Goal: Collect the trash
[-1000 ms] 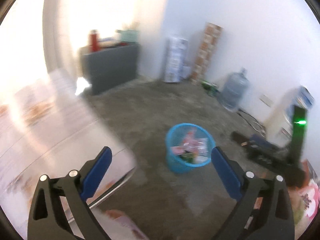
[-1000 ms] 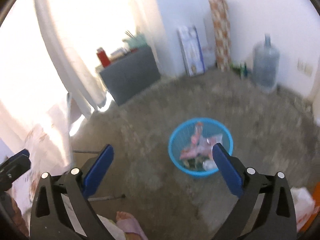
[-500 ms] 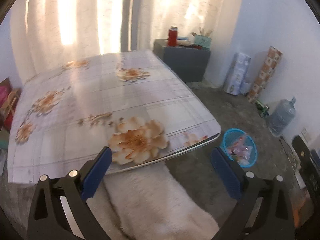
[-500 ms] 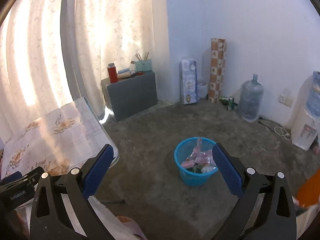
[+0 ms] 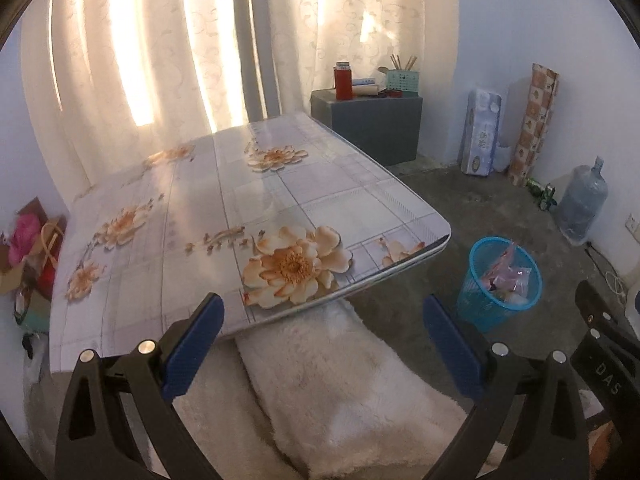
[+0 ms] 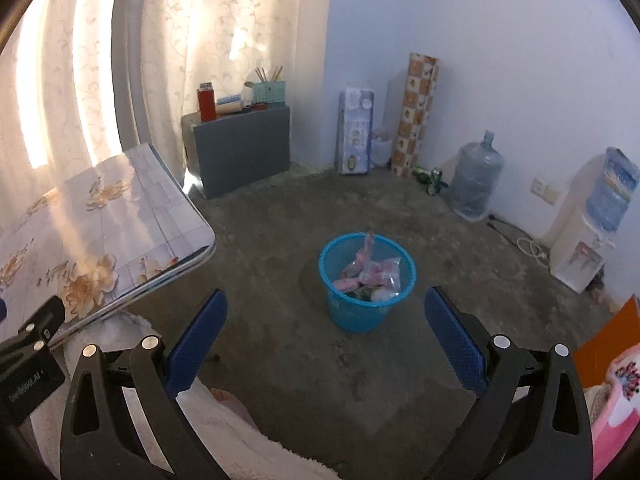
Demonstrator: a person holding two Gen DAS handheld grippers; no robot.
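Left hand-held gripper [image 5: 320, 336]: released, blue pads spread wide with nothing between them, hovering over the near edge of the table and a white fluffy rug [image 5: 340, 392].
Right hand-held gripper [image 6: 326, 330]: released as well, pads wide apart and empty, aimed at the floor toward the basket.
Trash: pink and clear wrappers [image 6: 374, 270] piled inside the blue mesh basket [image 6: 362, 312]; one pink wrapper sticks up above the rim.
Basket position: standing upright on the bare concrete floor [image 6: 280, 240], well apart from the table's corner, with open floor on all sides.
Writing: "DAS" in pale letters on the black body of the other gripper at the right edge of the left wrist view [image 5: 608, 376]; a small white label on the black gripper body at the left edge of the right wrist view [image 6: 24, 388], too small to read surely.
Table [image 5: 340, 184]: floral-printed top with rounded corners and a metal-trimmed edge; its surface shows only the print.
Wall side: grey cabinet [image 6: 240, 144] with a red flask [image 6: 207, 102] on top, a tall printed package [image 6: 356, 132], a checkered roll [image 6: 416, 108], a water jug [image 6: 476, 176] and a water dispenser [image 6: 588, 240] all line the walls, leaving the middle of the floor open.
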